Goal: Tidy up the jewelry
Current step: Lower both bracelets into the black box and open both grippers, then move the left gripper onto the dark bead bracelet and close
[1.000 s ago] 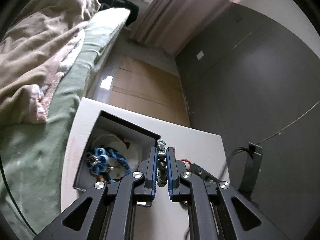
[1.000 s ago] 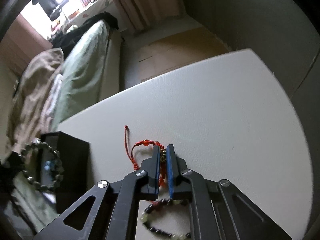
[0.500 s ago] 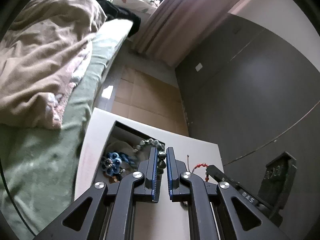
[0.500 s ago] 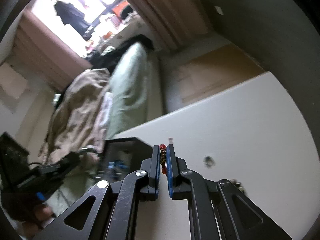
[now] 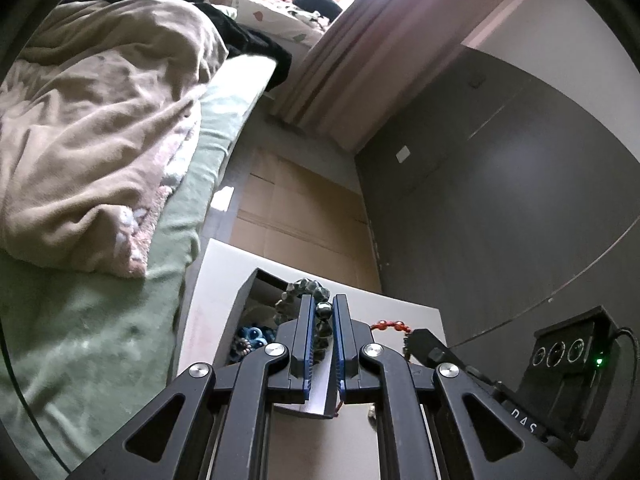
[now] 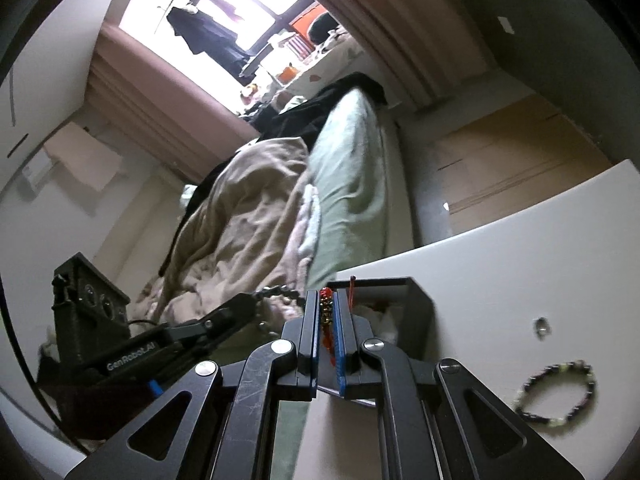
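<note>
Two bracelets pinched: my left gripper [image 5: 320, 320] clamps the grey bracelet [image 5: 302, 292], right gripper [image 6: 329, 312] the red bracelet [image 6: 326, 308]; next, release both into the box [image 6: 420, 308].

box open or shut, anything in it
Open: the box has no lid on, and blue jewelry lies inside.

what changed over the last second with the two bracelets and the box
The right gripper lifted the red cord bracelet off the white table and carried it to the black box. The left gripper raised the grey bead bracelet higher over the box. Both stayed clamped; the blue jewelry stayed in the box, and the dark bead bracelet stayed on the table.
</note>
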Demonstrator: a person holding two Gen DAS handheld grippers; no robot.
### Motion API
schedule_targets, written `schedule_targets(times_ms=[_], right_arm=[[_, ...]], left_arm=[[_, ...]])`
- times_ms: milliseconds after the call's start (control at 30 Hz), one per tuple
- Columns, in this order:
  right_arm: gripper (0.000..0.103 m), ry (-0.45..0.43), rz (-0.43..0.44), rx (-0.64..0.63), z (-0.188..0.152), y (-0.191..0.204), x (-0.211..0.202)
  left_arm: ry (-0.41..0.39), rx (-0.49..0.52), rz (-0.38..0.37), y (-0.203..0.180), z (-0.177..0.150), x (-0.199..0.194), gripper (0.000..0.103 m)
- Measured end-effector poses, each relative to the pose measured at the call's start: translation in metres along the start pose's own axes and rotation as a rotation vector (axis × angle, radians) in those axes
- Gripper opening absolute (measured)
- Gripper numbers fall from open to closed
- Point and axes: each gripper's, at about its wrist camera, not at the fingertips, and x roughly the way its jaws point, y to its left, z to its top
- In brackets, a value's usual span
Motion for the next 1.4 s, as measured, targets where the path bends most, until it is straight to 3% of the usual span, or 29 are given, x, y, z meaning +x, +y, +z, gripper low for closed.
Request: schedule_targets(times_ms=[267, 467, 600, 667, 733, 800, 1167, 1267, 1367, 1400], right_arm=[[0.008, -0.025, 0.091, 0.060, -0.002, 0.003, 0.014], [0.008, 0.027, -0.089, 0.022, -0.007, -0.004, 0.031], [0.009, 0.064, -0.118, 0.050, -0.006, -0.013, 0.031], [0.020, 0.110, -0.110, 0.062, -0.005, -0.015, 0.035], [0.042, 0.100, -0.113, 0.070, -0.007, -0.017, 0.031], [0.045, 0.078, -0.131, 0.068, -0.008, -0.018, 0.026], [0.045, 0.049, -0.197, 0.124, -0.007, -0.049, -0.021], [0.045, 0.028, -0.226, 0.128, -0.004, -0.056, -0.037], [0.045, 0.012, -0.245, 0.146, -0.001, -0.068, -0.052], [0.045, 0.007, -0.249, 0.153, 0.001, -0.071, -0.056]], left_arm=[[0.014, -0.003, 0.003, -0.001, 0.001, 0.008, 0.008], [0.022, -0.010, 0.015, 0.002, 0.002, 0.013, 0.008], [0.028, -0.014, 0.014, 0.000, 0.001, 0.014, 0.008], [0.031, -0.008, 0.014, -0.001, 0.000, 0.015, 0.008], [0.034, -0.004, 0.015, -0.002, -0.002, 0.015, 0.008], [0.037, -0.002, 0.017, -0.003, -0.004, 0.015, 0.008], [0.048, 0.034, -0.029, -0.023, -0.018, 0.024, 0.008], [0.047, -0.007, 0.003, -0.022, -0.019, 0.031, 0.009], [0.102, -0.047, 0.016, -0.018, -0.020, 0.043, 0.014], [0.116, -0.054, 0.020, -0.018, -0.020, 0.046, 0.024]])
